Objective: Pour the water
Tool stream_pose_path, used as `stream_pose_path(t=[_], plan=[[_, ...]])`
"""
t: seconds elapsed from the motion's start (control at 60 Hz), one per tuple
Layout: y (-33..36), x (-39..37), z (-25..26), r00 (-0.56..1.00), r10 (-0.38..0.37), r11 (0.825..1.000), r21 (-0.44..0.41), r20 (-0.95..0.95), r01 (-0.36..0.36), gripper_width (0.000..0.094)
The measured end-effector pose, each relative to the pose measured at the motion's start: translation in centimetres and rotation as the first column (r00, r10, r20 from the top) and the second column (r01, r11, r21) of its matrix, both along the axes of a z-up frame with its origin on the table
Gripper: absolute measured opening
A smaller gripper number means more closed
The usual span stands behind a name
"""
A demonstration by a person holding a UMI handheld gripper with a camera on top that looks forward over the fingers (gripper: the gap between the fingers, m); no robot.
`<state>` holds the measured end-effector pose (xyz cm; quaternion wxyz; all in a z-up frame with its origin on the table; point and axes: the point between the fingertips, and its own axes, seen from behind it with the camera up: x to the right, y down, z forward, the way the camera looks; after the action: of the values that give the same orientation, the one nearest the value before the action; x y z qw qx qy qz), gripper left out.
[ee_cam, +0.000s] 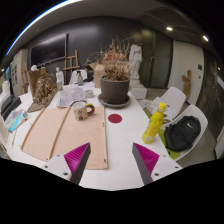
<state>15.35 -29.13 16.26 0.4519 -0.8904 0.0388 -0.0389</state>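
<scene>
Hovering over the near edge of the white worktop (120,135), the tool (112,160) has its pink-padded fingers (76,156) spread wide w/ nothing between them. Just ahead lie two wooden boards (62,132), a small brown object resting at their far end. Ahead and to the right stands a yellow bottle (155,123), upright, probably the water source; a black bag (183,134) sits just beyond it on a chair. A red disc (115,118) lies mid-worktop. Further back: a potted plant (115,80), likely the pour target. Advice: swing right, centre the bottle between the pads, grip mid-body, keep it vertical until it's over the pot.
</scene>
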Motion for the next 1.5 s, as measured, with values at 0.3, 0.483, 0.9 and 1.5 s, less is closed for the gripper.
stream_pose_path(t=[0.3,0.483,0.9,1.5], plan=[[5.5,18.2,-7.1,0.993,-0.110,0.990,0.084,-0.033,0.112,0.0861],[11.9,21.1,-9.6,0.998,-0.057,0.988,0.143,-0.040,0.062,0.0852],[17.7,22.2,-11.1,0.996,-0.083,0.971,0.222,-0.022,0.086,0.0336],[26.6,15.0,3.9,0.791,-0.080,0.980,0.193,0.607,-0.049,0.0311]])
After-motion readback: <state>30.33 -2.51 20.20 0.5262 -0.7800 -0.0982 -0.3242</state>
